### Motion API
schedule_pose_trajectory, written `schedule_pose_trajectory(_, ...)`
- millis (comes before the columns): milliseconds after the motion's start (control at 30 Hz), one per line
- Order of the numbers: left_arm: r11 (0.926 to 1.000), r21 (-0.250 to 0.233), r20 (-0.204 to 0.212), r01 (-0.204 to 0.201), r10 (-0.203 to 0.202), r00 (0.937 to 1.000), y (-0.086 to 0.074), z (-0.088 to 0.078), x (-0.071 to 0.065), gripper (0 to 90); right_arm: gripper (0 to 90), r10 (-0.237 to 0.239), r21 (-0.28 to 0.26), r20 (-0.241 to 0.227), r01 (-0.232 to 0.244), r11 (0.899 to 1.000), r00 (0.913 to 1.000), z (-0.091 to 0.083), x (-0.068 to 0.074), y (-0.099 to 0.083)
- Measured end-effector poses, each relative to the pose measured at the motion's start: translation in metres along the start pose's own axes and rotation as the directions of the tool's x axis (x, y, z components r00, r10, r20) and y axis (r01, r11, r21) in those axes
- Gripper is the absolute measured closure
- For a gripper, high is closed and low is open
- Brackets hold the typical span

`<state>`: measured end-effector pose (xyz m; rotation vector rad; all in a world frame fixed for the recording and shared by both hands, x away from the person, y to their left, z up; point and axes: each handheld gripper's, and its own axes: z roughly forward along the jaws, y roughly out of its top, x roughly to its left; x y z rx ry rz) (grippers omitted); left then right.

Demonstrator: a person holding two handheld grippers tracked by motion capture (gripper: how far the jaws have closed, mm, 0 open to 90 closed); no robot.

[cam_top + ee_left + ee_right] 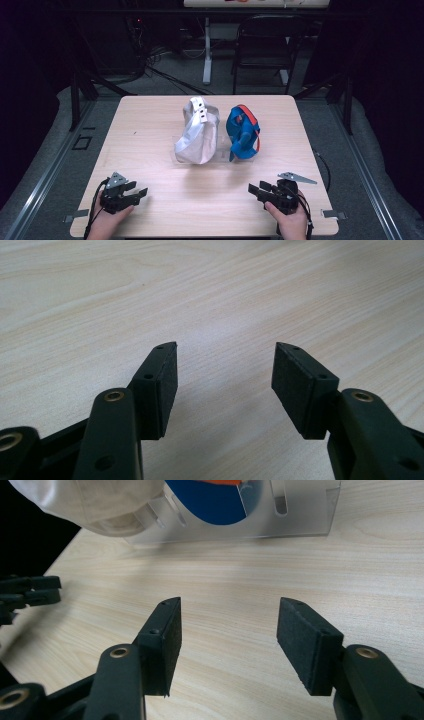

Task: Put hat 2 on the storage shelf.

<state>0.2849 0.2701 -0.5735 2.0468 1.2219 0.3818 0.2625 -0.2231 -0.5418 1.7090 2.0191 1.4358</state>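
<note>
- The left gripper point(141, 192) sits low at the near left part of the wooden table point(150, 135), held in the person's left hand point(107, 220), with its grey three-cornered plate on top.
- Its jaws stand well apart with nothing between them; in the left gripper view the two black pads point(167, 390) frame bare wood grain.
- The right gripper point(256, 190) sits at the near right part of the table in the person's right hand point(290, 222), its jaws pointing toward the left gripper's side.
- Its jaws are also spread wide and hold nothing; in the right gripper view only bare table lies between the pads point(306, 642).
- Ahead of both grippers, well apart from their tips, a clear plastic stand point(300, 515) rests on the middle of the table.
- A white cap point(196, 132) sits on the stand, ahead of the left gripper and off to its right.
- A blue cap with an orange band point(242, 132) sits just beside the white one, ahead of the right gripper and slightly to its left.
- From the right gripper view, the two caps sit up and ahead of the jaws, the white one point(100, 502) nearer the table's edge, the blue one point(210, 500) seen through the clear stand.
- The left gripper's jaw tips point(30, 592) appear at the left edge of that view, far off from the right one's own jaws.
- Neither gripper touches a cap or the stand.
</note>
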Motion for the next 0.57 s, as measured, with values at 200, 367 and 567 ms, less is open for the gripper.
schedule_pose_trajectory(200,0.9998,-0.019,0.0,-0.007,0.007,1.0,0.0,0.0,0.0,44.4,45.4,0.047,0.001,-0.037,-0.047,0.999,0.9982,0.011,-0.005,-0.006)
schedule_pose_trajectory(367,0.9996,-0.027,-0.009,-0.01,0.01,0.9999,0.0,-0.001,0.0,44.5,44.9,0.104,0.035,-0.059,-0.102,0.994,0.9928,0.019,-0.009,-0.009)
schedule_pose_trajectory(567,0.9987,-0.049,-0.003,-0.012,0.012,0.9999,0.002,-0.002,-0.004,44.7,46.1,0.105,0.049,-0.07,-0.102,0.994,0.992,0.02,-0.006,-0.008)
